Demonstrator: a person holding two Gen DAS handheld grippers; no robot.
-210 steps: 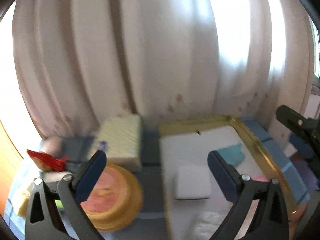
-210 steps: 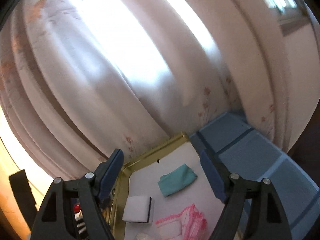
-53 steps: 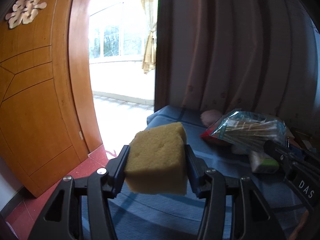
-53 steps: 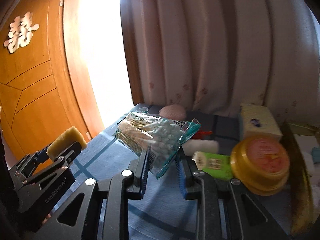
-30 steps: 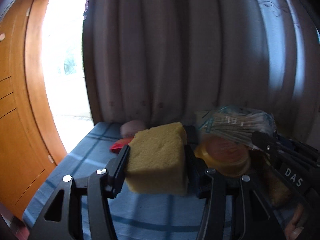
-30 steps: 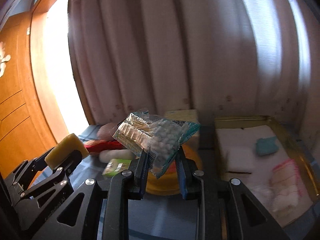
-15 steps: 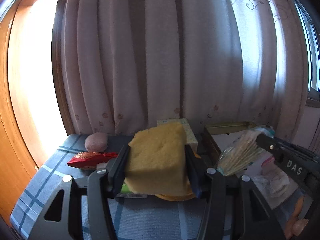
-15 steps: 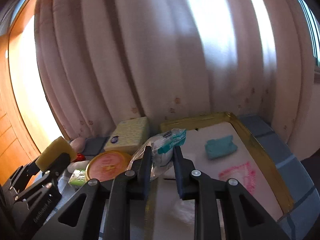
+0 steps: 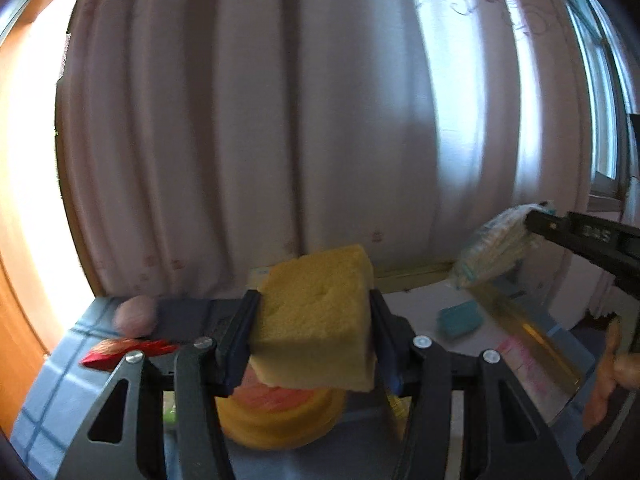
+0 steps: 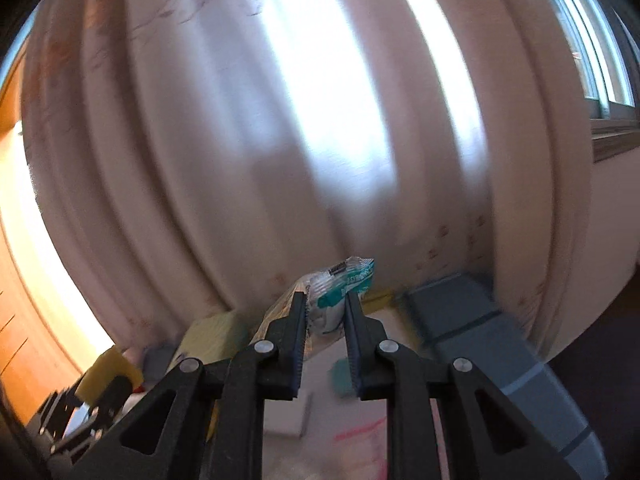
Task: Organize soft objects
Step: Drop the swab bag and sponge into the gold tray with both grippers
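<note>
A pale pink curtain point(image 9: 312, 128) is hanging in heavy folds across the whole back of the room, daylight glowing through it, with small flower prints near its hem. A window frame point(image 10: 592, 52) is showing at the far right, and an orange wooden door point(image 9: 16, 344) is showing at the left edge. Below the curtain a blue checked cloth point(image 9: 52, 392) is covering the surface, running on to the right past the tray as well point(image 10: 480, 344). A gold-rimmed tray point(image 9: 532, 332) with a white lining is sitting on the right part of the cloth, a small teal cloth point(image 9: 459, 319) and something pink, blurred, lying inside it. A round yellow tin point(image 9: 280, 412) is sitting on the cloth just left of the tray, directly under the sponge. Farther left a red packet point(image 9: 128, 350) and a pinkish puff point(image 9: 134, 314) are lying near the curtain.

The left gripper point(image 9: 314, 336) is clamping a yellow sponge point(image 9: 316, 320) between both fingers, holding it in the air above the tin. The right gripper point(image 10: 326, 320) is pinching a clear bag of cotton swabs point(image 10: 340, 284) with teal print, fingers narrow on it, holding it up over the tray's near-left part; from the left wrist view the bag point(image 9: 492, 244) is hanging above the tray's back edge. Both views are motion-blurred.
</note>
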